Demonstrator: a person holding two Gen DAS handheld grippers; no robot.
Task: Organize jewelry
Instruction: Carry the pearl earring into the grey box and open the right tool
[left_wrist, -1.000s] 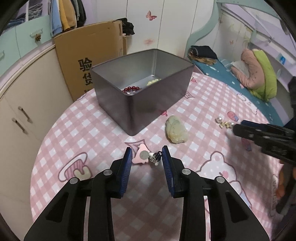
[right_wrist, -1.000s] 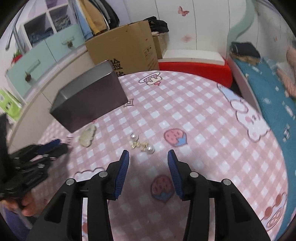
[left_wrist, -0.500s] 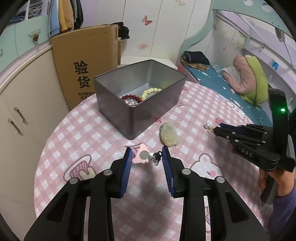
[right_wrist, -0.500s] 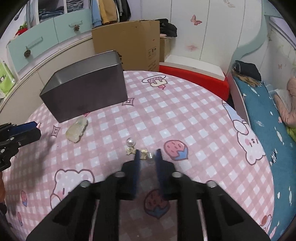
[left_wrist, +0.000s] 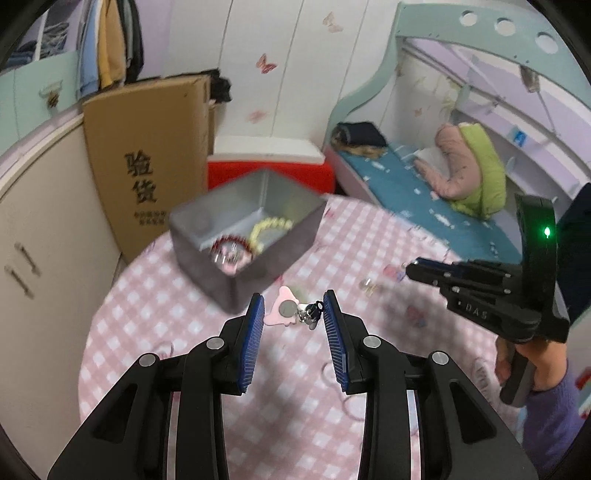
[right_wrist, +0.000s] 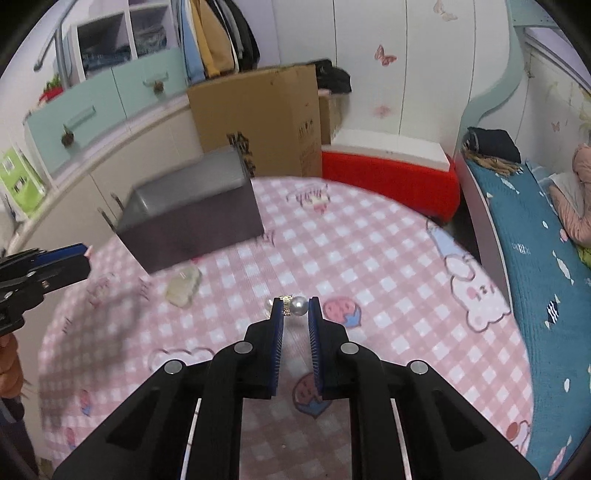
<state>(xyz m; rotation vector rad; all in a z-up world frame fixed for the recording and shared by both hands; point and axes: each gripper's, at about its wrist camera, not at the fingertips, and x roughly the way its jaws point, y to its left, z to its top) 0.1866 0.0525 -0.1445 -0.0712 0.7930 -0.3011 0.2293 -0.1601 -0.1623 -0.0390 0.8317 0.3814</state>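
I am over a round table under a pink checked cloth (left_wrist: 155, 306) printed with cartoon animals. Going left to right across the room: cream cupboards, a cardboard box (left_wrist: 147, 155) with printed characters, a red bench, then a bed with teal bedding (left_wrist: 424, 195).

Ahead and to the left of my left gripper's (left_wrist: 292, 315) fingertips stands the grey metal tin (left_wrist: 240, 254), open on top; inside lie a red bead bracelet (left_wrist: 232, 245) and a pale yellow bead bracelet (left_wrist: 267, 229) (blurred, so I cannot make out more).

The left fingers are clenched on a pink charm with a small clasp (left_wrist: 291, 314), held between the pads. The right gripper (right_wrist: 295, 310) is closed on a pearl earring (right_wrist: 297, 305) at its fingertips. A pale green stone (right_wrist: 183, 288) lies on the cloth ahead-left of the right fingers, near the tin's corner.
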